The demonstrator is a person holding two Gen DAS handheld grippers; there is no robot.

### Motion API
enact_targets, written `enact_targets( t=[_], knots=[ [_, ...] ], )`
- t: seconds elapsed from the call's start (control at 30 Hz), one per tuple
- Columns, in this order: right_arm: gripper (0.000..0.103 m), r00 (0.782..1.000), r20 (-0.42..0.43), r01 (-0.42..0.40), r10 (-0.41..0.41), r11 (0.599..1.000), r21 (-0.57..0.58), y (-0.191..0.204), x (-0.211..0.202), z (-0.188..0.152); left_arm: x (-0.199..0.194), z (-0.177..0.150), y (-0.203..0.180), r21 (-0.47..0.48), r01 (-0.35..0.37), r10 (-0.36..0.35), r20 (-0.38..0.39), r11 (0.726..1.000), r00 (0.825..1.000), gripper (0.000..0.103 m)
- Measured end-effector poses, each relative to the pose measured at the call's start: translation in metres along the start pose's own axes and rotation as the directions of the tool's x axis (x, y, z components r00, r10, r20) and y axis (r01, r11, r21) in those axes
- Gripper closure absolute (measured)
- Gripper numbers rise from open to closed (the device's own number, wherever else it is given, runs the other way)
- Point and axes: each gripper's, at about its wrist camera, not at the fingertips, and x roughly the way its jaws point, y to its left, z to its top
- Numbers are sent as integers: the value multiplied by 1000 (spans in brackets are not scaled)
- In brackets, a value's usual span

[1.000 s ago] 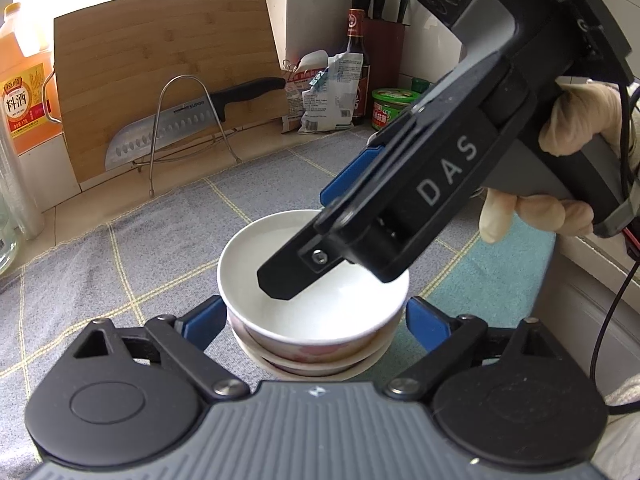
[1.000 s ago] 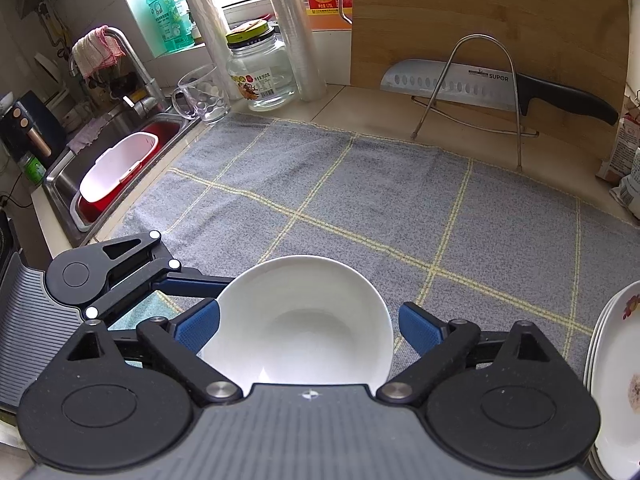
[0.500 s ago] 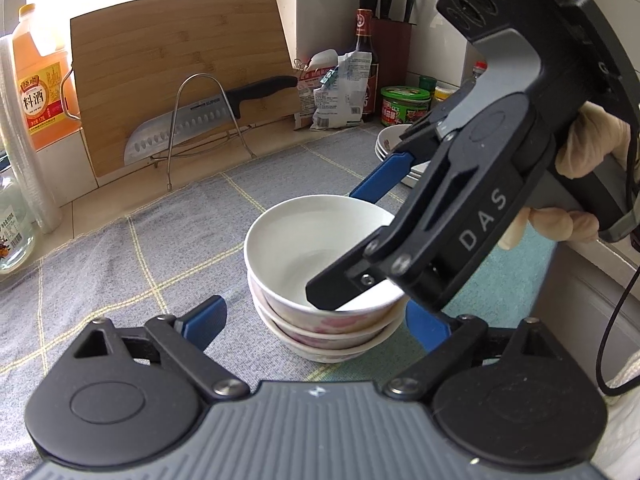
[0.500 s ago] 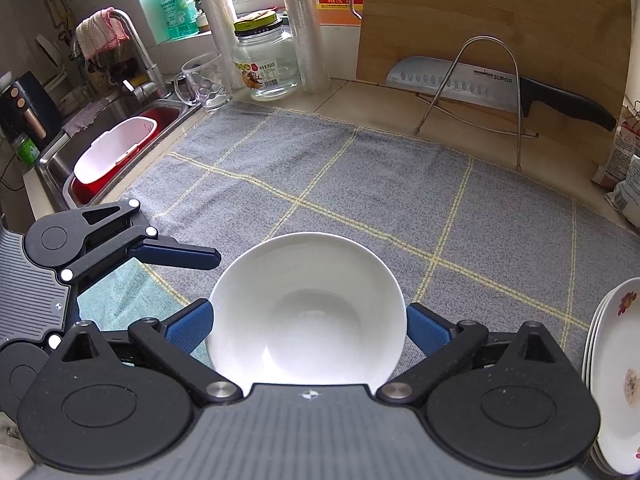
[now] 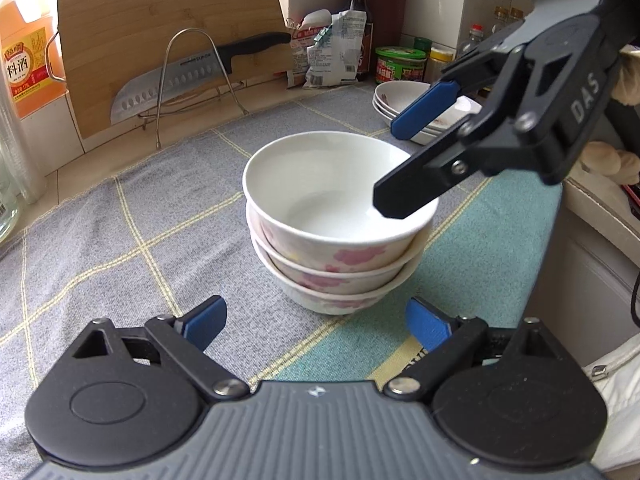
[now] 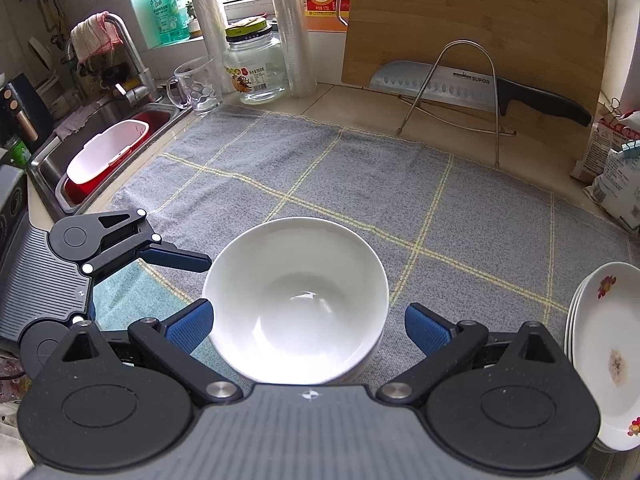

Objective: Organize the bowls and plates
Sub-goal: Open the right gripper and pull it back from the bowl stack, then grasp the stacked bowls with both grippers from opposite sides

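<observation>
Three white bowls with pink flowers (image 5: 336, 216) stand nested in one stack on the grey cloth; from above, the top bowl (image 6: 296, 300) is plain white inside. My left gripper (image 5: 316, 320) is open, just short of the stack's near side and touching nothing. My right gripper (image 6: 308, 326) is open with the top bowl between its blue pads, and a gap shows at the right pad. In the left wrist view the right gripper (image 5: 388, 164) hangs over the stack's right rim. A stack of flowered plates (image 5: 400, 100) (image 6: 604, 340) sits to the right.
A knife (image 6: 480, 88) rests on a wire rack before a wooden cutting board (image 6: 480, 20) at the back. Left of the cloth lies a sink (image 6: 52, 156) holding a red and white basin, with a glass jar (image 6: 256, 68) and mug nearby. Packets and bottles (image 5: 340, 52) line the back right.
Both grippers have drawn back from the bowl stack: the left one now stands clear of it, and the right one has shifted right, off the bowl's centre. The bowls stayed put.
</observation>
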Motion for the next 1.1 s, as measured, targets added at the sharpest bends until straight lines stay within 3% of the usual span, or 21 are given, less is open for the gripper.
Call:
enact_targets(
  t=[0.3,0.57,0.87,1.1],
  knots=[
    [0,1000,6,-2,2,1000,14,-10,-17,-21,30,-6,-3,-13,20,-21,-72,1000,997,7],
    [0,1000,-30,2,-2,1000,10,-27,-10,-42,38,-4,-12,19,-27,28,-77,999,997,0],
    [0,995,-102,7,-18,994,-111,-40,32,-63,40,-3,-14,-14,-58,57,-55,998,997,0],
    [0,994,-111,-19,-5,977,-212,-44,47,-74,42,-2,-17,-47,-89,87,-54,995,995,0]
  ],
)
